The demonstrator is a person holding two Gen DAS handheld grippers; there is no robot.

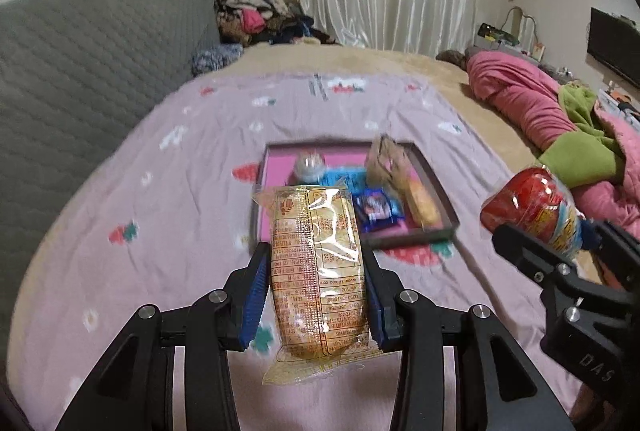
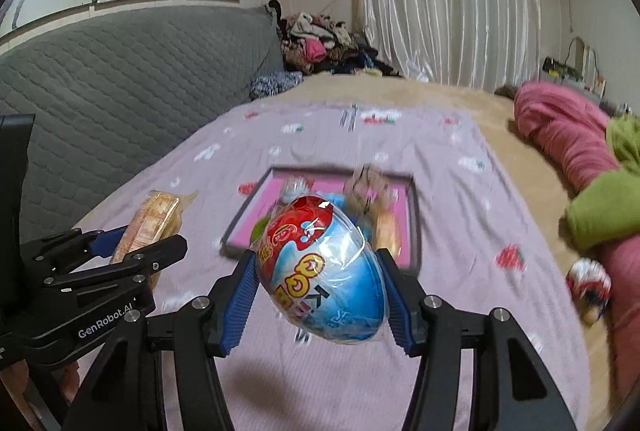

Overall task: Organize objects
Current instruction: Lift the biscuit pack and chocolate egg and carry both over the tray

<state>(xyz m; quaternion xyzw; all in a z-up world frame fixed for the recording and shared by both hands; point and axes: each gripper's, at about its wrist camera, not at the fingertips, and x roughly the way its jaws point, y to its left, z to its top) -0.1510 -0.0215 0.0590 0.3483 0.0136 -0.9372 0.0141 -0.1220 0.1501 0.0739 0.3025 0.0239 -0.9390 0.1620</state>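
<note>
The bed's lilac sheet (image 1: 168,239) fills most of what I can see, and on it sits the shallow pink tray (image 1: 430,187), the landmark for everything else. Inside the tray lie a few small snacks already (a blue wrapper (image 1: 374,209) among them, the rest too blurred to name).

On the near side of the tray, lifted clear of the sheet, the left gripper (image 1: 316,295) is clamped across the middle of a long wrapped cake (image 1: 316,267), whose far end overlaps the tray's near edge in the left view. I'd judge it light and soft, the clear film slippery, so a gentle squeeze at mid-length seems right; harder would crush it.

To the right of that, also short of the tray, the right gripper (image 2: 320,291) grips a film-wrapped egg toy (image 2: 320,271) at its widest part. It looks a rigid, light shell, rounded and slick, likely to squirt out unless held across the belly.
</note>
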